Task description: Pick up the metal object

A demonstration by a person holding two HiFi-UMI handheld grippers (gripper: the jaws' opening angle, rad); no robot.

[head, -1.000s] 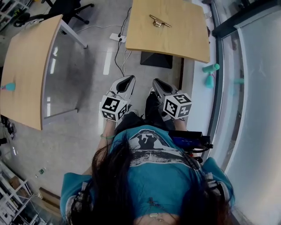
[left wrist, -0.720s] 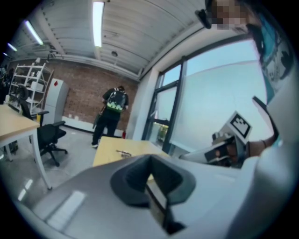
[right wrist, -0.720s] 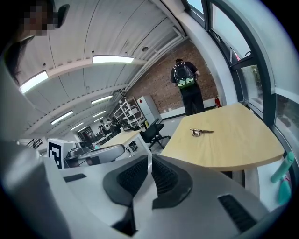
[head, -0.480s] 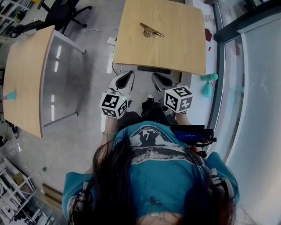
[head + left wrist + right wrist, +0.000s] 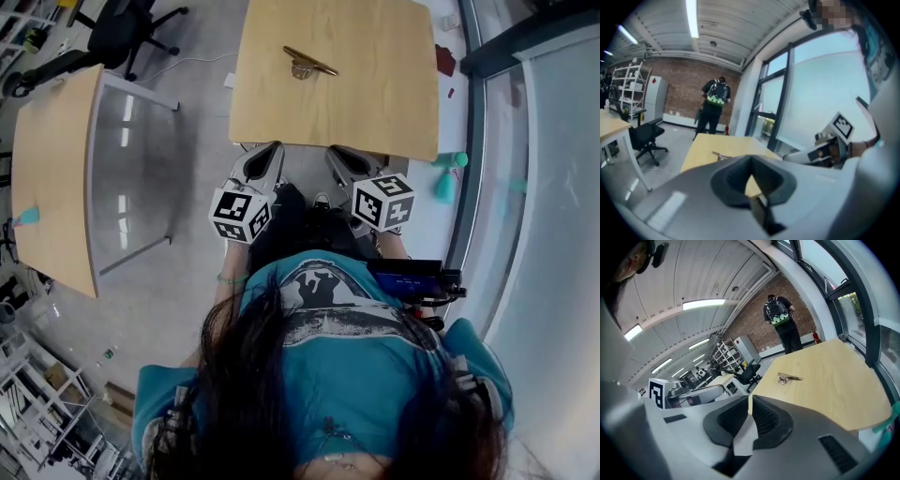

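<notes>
The metal object (image 5: pixel 307 64), a thin brass-coloured clip-like piece, lies on the far half of a light wooden table (image 5: pixel 375 103). Both gripper views also catch the metal object (image 5: pixel 719 154) (image 5: pixel 788 377), well ahead of the jaws. My left gripper (image 5: pixel 265 155) and right gripper (image 5: pixel 339 155) are held side by side close to the body, their tips just short of the table's near edge. The left gripper (image 5: pixel 751 160) is shut with nothing in it. The right gripper (image 5: pixel 750 398) is shut too, its ribbed pads meeting at the tip, empty.
A second wooden table (image 5: pixel 52 169) stands to the left, with a black office chair (image 5: pixel 112 33) beyond it. A glass wall (image 5: pixel 544 187) runs along the right, teal items (image 5: pixel 448 178) at its foot. Cables (image 5: pixel 230 80) lie on the floor. A person with a backpack (image 5: pixel 780 322) stands far off.
The person has stepped toward the table: its near edge has come closer to both grippers' tips. Both grippers stay shut and side by side.
</notes>
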